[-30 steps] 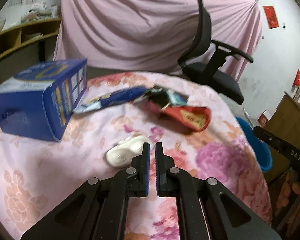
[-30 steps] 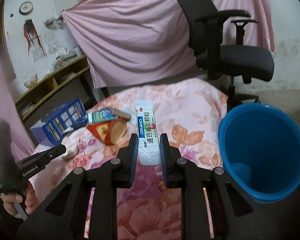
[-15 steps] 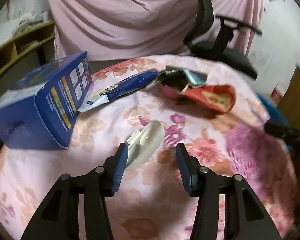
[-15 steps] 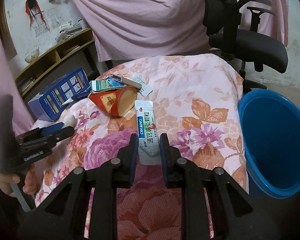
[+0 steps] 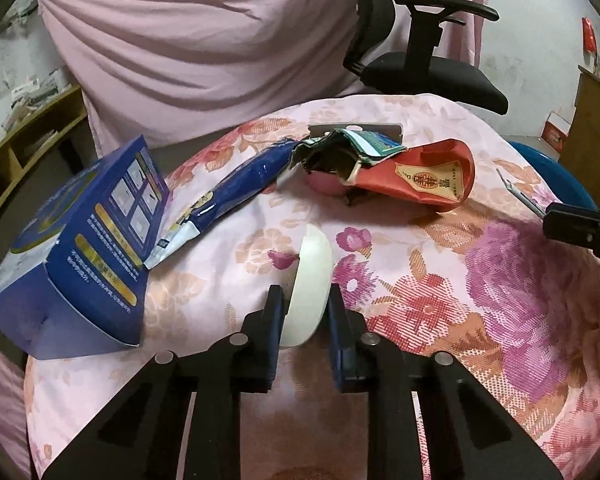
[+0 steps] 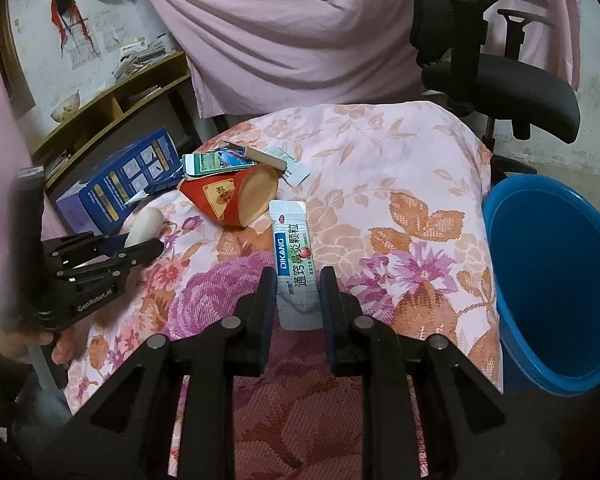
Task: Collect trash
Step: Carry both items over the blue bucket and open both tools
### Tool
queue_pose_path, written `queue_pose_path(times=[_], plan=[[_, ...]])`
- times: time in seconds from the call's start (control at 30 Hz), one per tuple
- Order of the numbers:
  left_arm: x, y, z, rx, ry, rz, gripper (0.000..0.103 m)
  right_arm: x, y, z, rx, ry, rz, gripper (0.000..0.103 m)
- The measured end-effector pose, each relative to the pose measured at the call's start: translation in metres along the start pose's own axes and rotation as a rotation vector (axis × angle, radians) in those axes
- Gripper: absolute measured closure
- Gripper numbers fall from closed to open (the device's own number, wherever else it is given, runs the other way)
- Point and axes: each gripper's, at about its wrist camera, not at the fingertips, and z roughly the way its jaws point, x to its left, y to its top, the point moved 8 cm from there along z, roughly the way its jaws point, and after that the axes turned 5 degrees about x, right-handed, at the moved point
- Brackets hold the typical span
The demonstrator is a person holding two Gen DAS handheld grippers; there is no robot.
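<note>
Left gripper (image 5: 302, 312) is closing on the white oval piece (image 5: 309, 280) on the floral tablecloth (image 5: 500, 280), right gripper (image 6: 298, 292) clamps the sachet (image 6: 294, 256), next a carry to the blue bin (image 6: 556, 280).

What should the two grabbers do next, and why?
Probably swing the right tool over to the blue plastic bucket and let go: it already pinches the white medicine sachet. The left tool is closing around the white oval plastic piece.
</note>
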Motion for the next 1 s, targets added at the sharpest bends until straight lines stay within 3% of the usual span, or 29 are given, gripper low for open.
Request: queue_pose_path(times=[0.13, 0.23, 0.4, 0.6, 0.7, 0.83, 1.0], plan=[[-0.005, 0.004, -0.014, -0.063, -0.054, -0.05, 0.086, 0.001, 0.002, -0.007, -0.032, 0.007, 0.005, 0.053], [-0.013, 0.015, -0.035, -0.154, -0.106, -0.088, 0.086, 0.002, 0.008, -0.018, -0.09, 0.021, 0.008, 0.053], [-0.037, 0.046, -0.075, -0.317, -0.208, -0.132, 0.086, -0.001, 0.022, -0.053, -0.263, 0.019, 0.013, 0.053], [-0.078, 0.09, -0.115, -0.457, -0.314, -0.084, 0.086, -0.024, 0.034, -0.099, -0.479, -0.019, 0.069, 0.053], [-0.103, 0.109, -0.126, -0.487, -0.365, -0.039, 0.086, -0.043, 0.034, -0.125, -0.595, -0.072, 0.106, 0.053], [-0.136, 0.131, -0.124, -0.491, -0.428, 0.013, 0.086, -0.071, 0.032, -0.149, -0.687, -0.141, 0.174, 0.053], [-0.185, 0.151, -0.111, -0.459, -0.506, 0.075, 0.086, -0.114, 0.024, -0.16, -0.708, -0.248, 0.268, 0.053]])
